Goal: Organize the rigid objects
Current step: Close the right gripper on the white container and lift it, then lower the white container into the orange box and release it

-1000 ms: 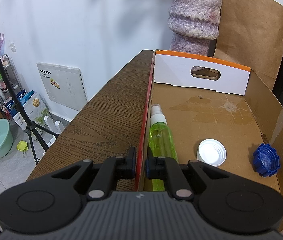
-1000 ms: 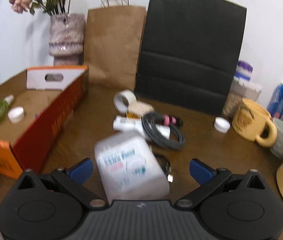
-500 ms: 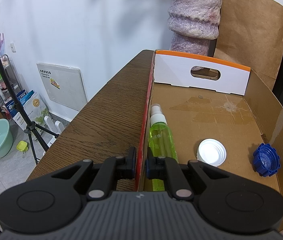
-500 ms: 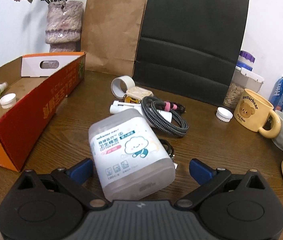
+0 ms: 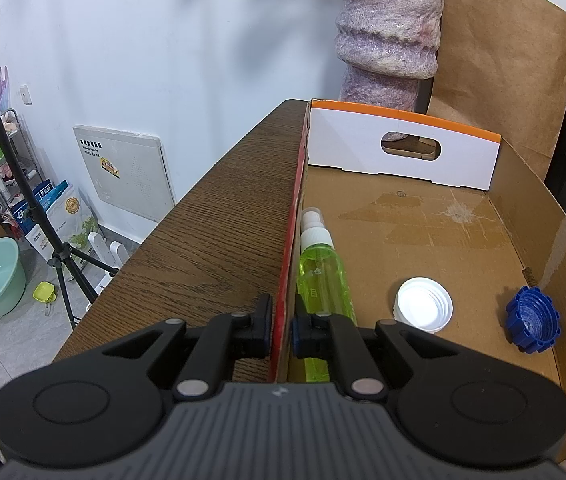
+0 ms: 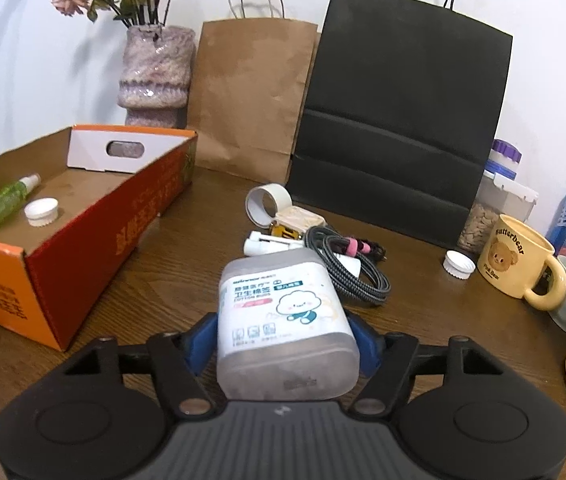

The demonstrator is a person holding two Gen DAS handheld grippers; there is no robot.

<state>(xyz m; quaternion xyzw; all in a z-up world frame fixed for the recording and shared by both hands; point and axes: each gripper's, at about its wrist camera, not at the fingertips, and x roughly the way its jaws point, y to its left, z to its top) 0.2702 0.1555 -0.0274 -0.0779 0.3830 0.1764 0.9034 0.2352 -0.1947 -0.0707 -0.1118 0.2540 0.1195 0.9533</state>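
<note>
My left gripper (image 5: 281,330) is shut on the left wall of the open cardboard box (image 5: 289,248), one finger outside and one inside. In the box lie a green spray bottle (image 5: 323,276), a white cap (image 5: 425,305) and a blue cap (image 5: 533,319). My right gripper (image 6: 285,338) is shut on a frosted cotton-swab box (image 6: 283,312) with a white label, held above the table. The cardboard box (image 6: 95,240) stands to its left.
On the table ahead lie a tape roll (image 6: 267,204), a coiled cable (image 6: 347,260), a white tube (image 6: 267,245) and a white cap (image 6: 459,264). A yellow mug (image 6: 519,260), a black bag (image 6: 399,120), a brown bag (image 6: 251,92) and a vase (image 6: 157,76) stand behind.
My right gripper's jaws have closed on the cotton-swab box and lifted it. The left gripper has not moved.
</note>
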